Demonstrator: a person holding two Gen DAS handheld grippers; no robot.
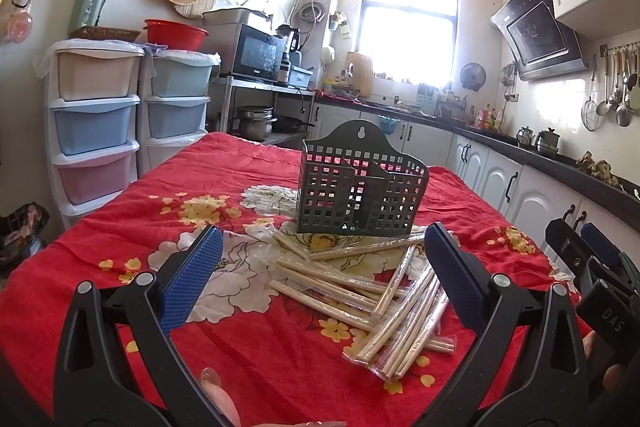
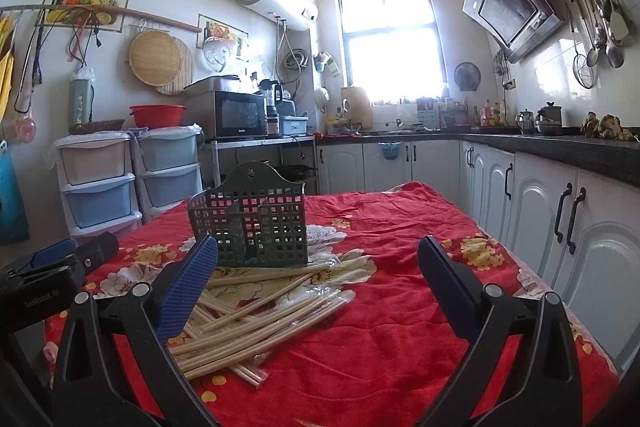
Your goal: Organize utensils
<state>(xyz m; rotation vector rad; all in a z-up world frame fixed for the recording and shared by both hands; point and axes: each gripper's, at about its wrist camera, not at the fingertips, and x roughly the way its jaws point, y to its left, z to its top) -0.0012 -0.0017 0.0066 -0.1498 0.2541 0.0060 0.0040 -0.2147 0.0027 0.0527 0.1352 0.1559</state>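
Above the near edge of a table draped in a red floral cloth (image 1: 248,163), the left gripper (image 1: 320,259) hangs with its blue-padded black fingers (image 1: 192,279) spread wide and nothing between them. The right gripper (image 2: 316,267) is level with it on the other side, its own blue pads (image 2: 186,291) equally far apart and likewise empty; in the left wrist view its black body shows at the right edge (image 1: 592,267), and the left one appears at the left edge of the right wrist view (image 2: 52,267).

Just ahead of both lies a loose heap of pale wooden chopsticks in clear plastic sleeves (image 1: 360,287), crossing one another at many angles on the cloth (image 2: 256,319). Beyond the heap, touching its far sticks, stands a dark green perforated plastic utensil holder (image 1: 360,187), upright, with a rounded hanging tab at the back and inner dividers (image 2: 252,223). No chopsticks show inside it.

Farther out, stacked pastel plastic drawers (image 1: 96,123) stand to the left of the table, and white kitchen cabinets (image 2: 560,211) run along the right.
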